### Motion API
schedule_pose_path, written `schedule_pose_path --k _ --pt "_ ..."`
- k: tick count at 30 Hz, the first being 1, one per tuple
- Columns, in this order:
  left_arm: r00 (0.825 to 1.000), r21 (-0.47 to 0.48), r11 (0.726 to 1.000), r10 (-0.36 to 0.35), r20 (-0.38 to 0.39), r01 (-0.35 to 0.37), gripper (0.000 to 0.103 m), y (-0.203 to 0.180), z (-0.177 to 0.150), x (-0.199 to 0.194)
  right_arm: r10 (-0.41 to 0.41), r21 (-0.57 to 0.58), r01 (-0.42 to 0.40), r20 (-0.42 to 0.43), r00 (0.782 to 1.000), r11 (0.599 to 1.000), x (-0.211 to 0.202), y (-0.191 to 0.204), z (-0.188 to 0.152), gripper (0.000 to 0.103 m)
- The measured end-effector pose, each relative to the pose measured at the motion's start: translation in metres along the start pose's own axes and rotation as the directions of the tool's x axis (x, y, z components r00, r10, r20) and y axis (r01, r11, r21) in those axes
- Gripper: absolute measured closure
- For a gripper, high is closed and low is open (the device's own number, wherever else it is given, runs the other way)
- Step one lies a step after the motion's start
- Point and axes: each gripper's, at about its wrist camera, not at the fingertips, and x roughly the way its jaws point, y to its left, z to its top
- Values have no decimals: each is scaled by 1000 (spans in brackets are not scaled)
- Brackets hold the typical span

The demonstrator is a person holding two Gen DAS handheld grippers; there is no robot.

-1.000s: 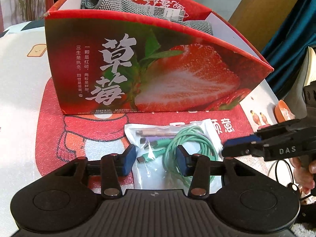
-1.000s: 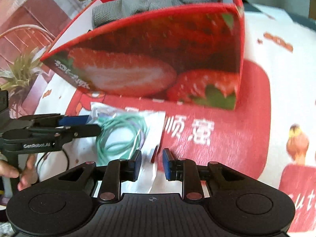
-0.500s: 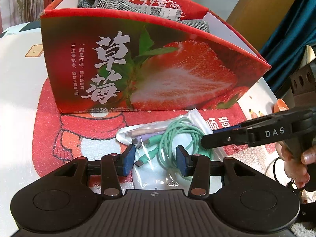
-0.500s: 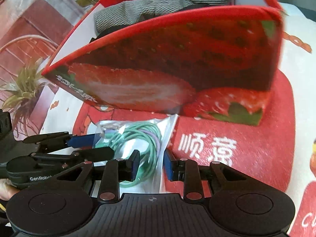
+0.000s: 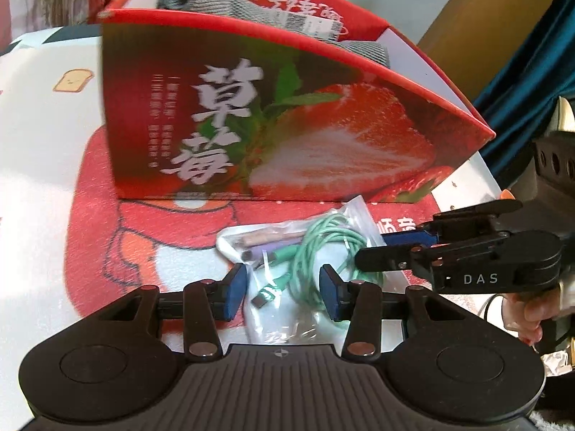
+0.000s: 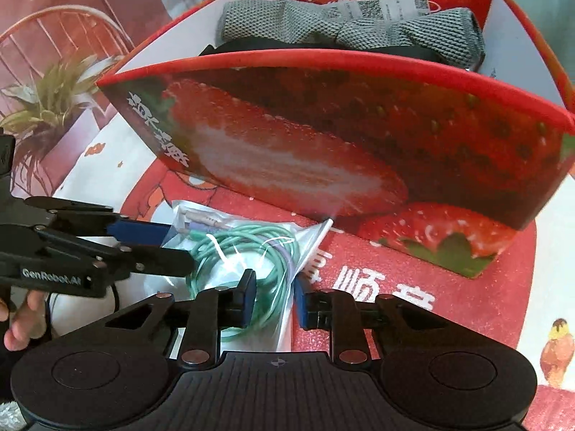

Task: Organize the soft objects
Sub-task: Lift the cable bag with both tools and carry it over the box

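Observation:
A clear plastic bag of coiled green and purple cables [image 5: 287, 251] lies on the red mat in front of the strawberry box [image 5: 251, 125]. My left gripper [image 5: 284, 296] is open, with a pad on each side of the bag's near part. From the right comes my right gripper [image 5: 370, 248]. In its own view my right gripper [image 6: 275, 300] has its jaws closing around the bag's right edge [image 6: 233, 248], and a gap still shows between the pads. The left gripper [image 6: 176, 244] reaches the bag's left side. A grey knitted item [image 6: 323, 25] lies inside the box [image 6: 323, 136].
A black item [image 6: 251, 45] lies under the grey knit in the box. The printed cloth [image 5: 43, 179] covers the table. A potted plant [image 6: 43, 107] stands to the left and a teal curtain [image 5: 532, 54] hangs to the right. A person's hand [image 5: 535, 316] holds each gripper.
My right gripper has moved in over the bag's right edge and rolled, with its jaws now narrower. The bag has turned, its far corner now against the box. The left gripper has barely moved.

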Motion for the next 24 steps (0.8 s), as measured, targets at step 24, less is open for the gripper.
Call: schedule_pose_path --k 24 --pt "999 -78 996 -42 2 42 57 -2 7 -4 -61 -208 124 285 957 970 -34 23 -39 89"
